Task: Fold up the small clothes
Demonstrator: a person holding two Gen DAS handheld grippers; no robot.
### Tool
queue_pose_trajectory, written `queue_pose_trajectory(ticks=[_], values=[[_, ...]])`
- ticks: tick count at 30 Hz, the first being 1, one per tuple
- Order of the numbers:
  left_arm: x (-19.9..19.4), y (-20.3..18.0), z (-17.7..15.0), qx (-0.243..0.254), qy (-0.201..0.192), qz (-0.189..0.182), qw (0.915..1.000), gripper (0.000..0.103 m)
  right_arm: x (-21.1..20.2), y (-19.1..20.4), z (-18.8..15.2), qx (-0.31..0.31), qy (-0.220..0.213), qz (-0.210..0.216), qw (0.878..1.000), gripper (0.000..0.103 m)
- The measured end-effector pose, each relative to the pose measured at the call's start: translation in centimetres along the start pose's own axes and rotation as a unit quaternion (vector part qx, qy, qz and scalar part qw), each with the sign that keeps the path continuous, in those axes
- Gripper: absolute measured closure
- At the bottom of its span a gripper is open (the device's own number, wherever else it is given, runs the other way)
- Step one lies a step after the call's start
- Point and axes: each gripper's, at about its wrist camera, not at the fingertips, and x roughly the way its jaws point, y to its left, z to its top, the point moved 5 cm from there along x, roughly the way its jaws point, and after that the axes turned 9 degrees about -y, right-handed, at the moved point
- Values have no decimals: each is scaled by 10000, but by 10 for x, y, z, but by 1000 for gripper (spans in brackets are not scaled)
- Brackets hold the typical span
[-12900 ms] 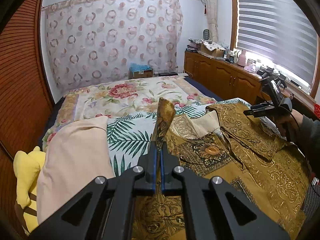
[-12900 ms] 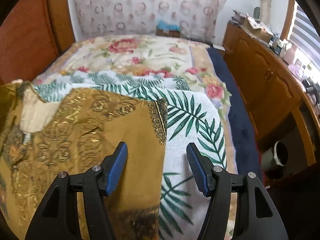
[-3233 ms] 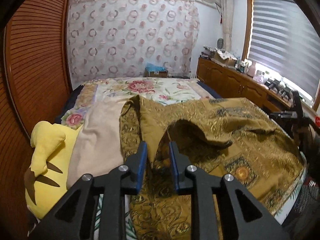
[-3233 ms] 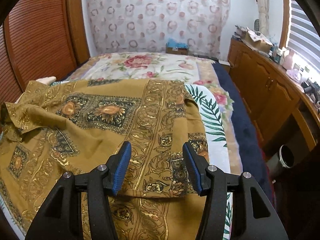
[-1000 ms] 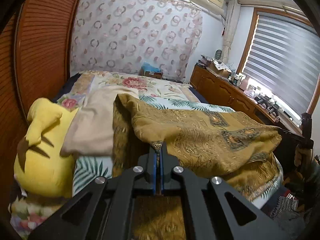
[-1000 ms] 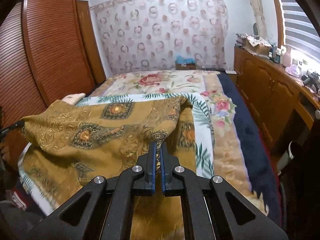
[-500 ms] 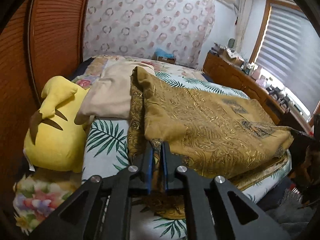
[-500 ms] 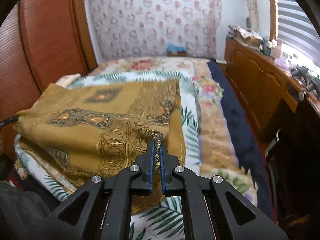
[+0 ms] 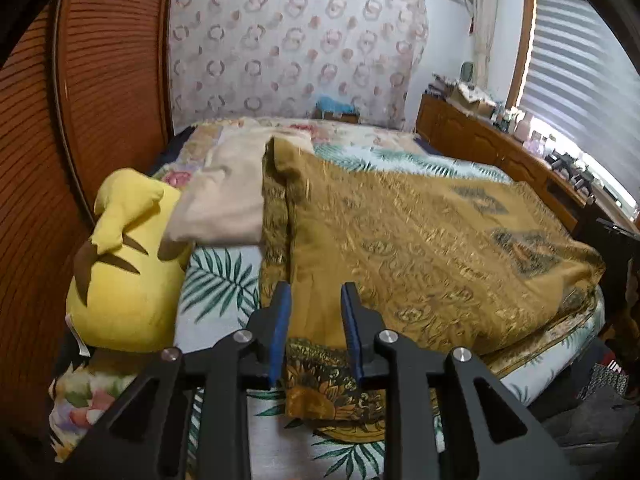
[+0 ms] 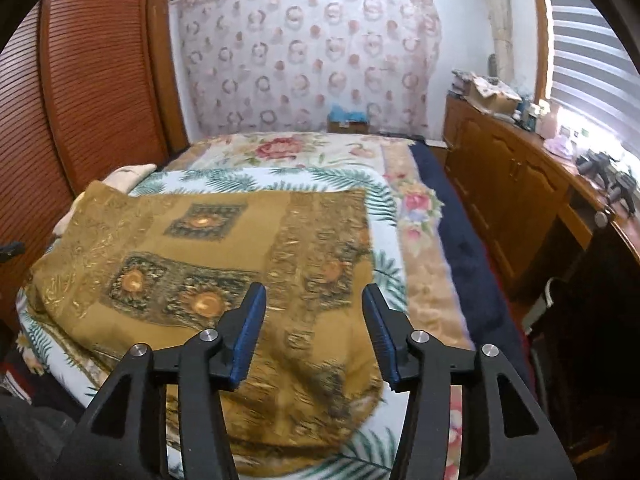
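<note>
A mustard-gold patterned garment (image 9: 420, 240) lies folded over on the bed, its top layer doubled toward the near edge. Seen from the right wrist, the same garment (image 10: 208, 264) shows dark sunflower squares. My left gripper (image 9: 314, 300) hovers over the garment's near left corner; its jaws are opening and the blue pads stand apart from the cloth. My right gripper (image 10: 312, 304) is over the garment's near right part, jaws opening wide, nothing pressed between them. The cloth rests loose on the bed below both.
A yellow plush toy (image 9: 124, 264) and a beige folded cloth (image 9: 228, 196) lie left of the garment. A palm-leaf sheet (image 10: 360, 184) and floral quilt (image 10: 288, 152) cover the bed. A wooden cabinet (image 10: 512, 184) runs along the right; a slatted wardrobe (image 9: 100, 80) stands left.
Both grippers were shut on the garment's edge a second ago, carrying it over; now both have let go and opened, and the garment lies folded on the bed.
</note>
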Motion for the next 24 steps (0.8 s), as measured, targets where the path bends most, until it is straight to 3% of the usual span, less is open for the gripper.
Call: queue_pose_trajectory(ticks=[11, 15, 18, 20, 24], values=[[30, 9, -34, -140, 543, 167, 9983, 77, 45, 60, -27, -336, 366, 506, 9975, 51], [35, 9, -38, -63, 582, 264, 9979, 76, 59, 76, -33, -405, 476, 646, 9960, 41], [37, 8, -38, 78, 544, 387, 9977, 74, 67, 85, -39, -493, 556, 700, 9948, 40], [38, 11, -38, 152, 498, 590, 9969, 62, 72, 90, -44, -575, 615, 648, 9943, 39], [39, 16, -39, -14, 443, 585, 9973, 62, 79, 94, -55, -595, 713, 602, 9939, 39]])
